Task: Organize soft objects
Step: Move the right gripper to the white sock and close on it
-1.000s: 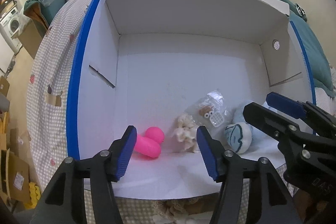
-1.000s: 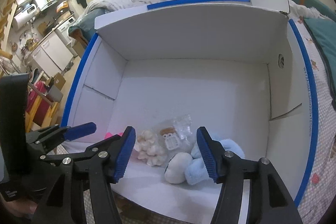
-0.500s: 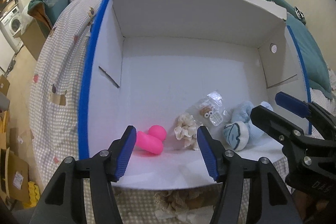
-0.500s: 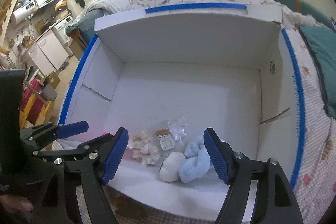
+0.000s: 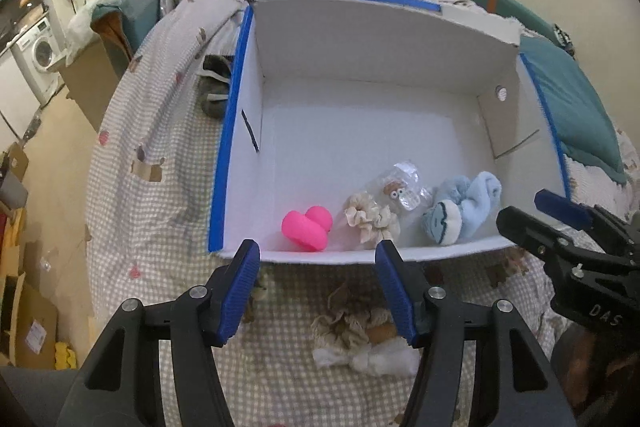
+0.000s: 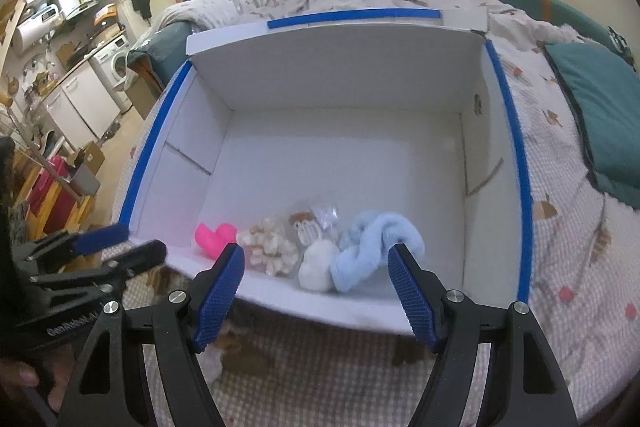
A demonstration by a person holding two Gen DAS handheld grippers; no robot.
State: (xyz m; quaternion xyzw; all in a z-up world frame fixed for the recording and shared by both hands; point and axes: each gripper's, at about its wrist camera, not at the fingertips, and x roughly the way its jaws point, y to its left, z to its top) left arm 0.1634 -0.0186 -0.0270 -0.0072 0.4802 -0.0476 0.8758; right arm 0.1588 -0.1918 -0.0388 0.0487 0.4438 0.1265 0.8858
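Box: white cardboard box [image 5: 360,131] with blue-taped rims sits open on the checked bedspread [image 5: 152,155], its near wall just beyond both grippers.
Contents: pink toy [image 5: 307,228], cream scrunchie [image 5: 372,217], clear packet [image 5: 404,185] and light-blue plush [image 5: 464,207] lie in a row along the near wall inside the box; the right wrist view shows the same row, with the plush [image 6: 376,247] closest to that gripper.
Outside the box: ruffled beige-and-white soft item [image 5: 360,335] lies on the bedspread in front of the near wall, just beside the left gripper's right-hand pad.
Left gripper: left gripper [image 5: 318,291] hangs over the bedspread short of the box, fingers spread, nothing between them.
Right gripper: right gripper [image 6: 316,297] is likewise spread and empty, hovering before the near wall; it also shows at the right edge of the left view.
Step in hand: judged as between placements, with four things in the box and at least one left out.
Next move: probably lowering the left gripper onto the ruffled item, closing gently on a bunched fold, lifting it clear of the near wall and releasing it in free floor space.
Risk: loose fabric may slip or trail and catch on the box edge.
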